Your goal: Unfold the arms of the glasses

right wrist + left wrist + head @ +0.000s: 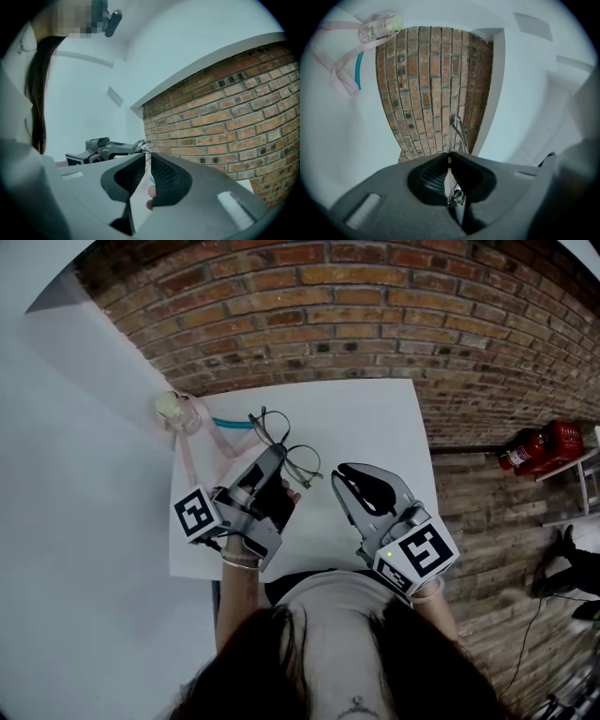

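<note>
Thin wire-framed glasses [302, 463] are held up over the white table [375, 418]. My left gripper [278, 456] is shut on them, near one lens. In the left gripper view the jaws [449, 157] pinch a thin metal part, and a piece of the glasses [458, 131] sticks out beyond them. My right gripper [343, 474] hovers just right of the glasses with its jaws together and nothing between them. The right gripper view looks past its own tips [146, 157] at the left gripper [101, 147] and the glasses [143, 145].
A small clear bottle with a pink strap [178, 412] and a teal strip [230, 424] lie at the table's far left corner. A brick floor surrounds the table. A red fire extinguisher [544, 446] lies on the floor to the right.
</note>
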{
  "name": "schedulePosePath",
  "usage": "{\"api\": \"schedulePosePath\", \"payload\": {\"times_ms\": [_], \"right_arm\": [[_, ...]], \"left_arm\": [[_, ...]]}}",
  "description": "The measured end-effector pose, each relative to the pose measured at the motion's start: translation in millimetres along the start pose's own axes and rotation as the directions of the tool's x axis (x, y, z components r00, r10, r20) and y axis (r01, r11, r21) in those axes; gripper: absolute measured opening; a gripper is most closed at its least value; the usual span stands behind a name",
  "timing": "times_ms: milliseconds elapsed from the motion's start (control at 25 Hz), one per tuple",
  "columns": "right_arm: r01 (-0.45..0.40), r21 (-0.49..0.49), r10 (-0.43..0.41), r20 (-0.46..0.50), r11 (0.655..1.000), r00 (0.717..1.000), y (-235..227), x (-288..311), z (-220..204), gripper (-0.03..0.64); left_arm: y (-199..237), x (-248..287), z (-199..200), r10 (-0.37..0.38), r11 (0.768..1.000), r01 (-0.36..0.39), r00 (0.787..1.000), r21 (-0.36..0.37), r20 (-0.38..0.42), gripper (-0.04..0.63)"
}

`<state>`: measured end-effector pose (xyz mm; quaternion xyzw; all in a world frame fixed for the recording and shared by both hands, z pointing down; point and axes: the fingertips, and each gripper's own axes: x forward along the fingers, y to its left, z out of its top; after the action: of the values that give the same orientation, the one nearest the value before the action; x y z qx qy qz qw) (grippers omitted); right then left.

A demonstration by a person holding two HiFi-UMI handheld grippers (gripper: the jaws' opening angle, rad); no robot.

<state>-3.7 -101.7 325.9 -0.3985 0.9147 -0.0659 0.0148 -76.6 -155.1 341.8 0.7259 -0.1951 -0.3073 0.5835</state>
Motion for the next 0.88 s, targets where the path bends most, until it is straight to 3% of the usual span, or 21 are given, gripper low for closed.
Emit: {"api": "schedulePosePath", "payload": {"times_ms": [360,880], "right_arm": [[-0.076,-0.011,0.076,-0.002,0.997,0.997,19,3,-4,0.055],[-0.088,-0.026,0.088,-0.005,0.996,0.996,25,7,-6,0.04]], "left_arm": [[-3,2,-1,-0.021,1.0,0.021,1.0,-0.017,-0.007,0.024],[-2,3,-8,-0.03,0.999,0.029,0.999,-0.03,-0.038,0.025]]}}
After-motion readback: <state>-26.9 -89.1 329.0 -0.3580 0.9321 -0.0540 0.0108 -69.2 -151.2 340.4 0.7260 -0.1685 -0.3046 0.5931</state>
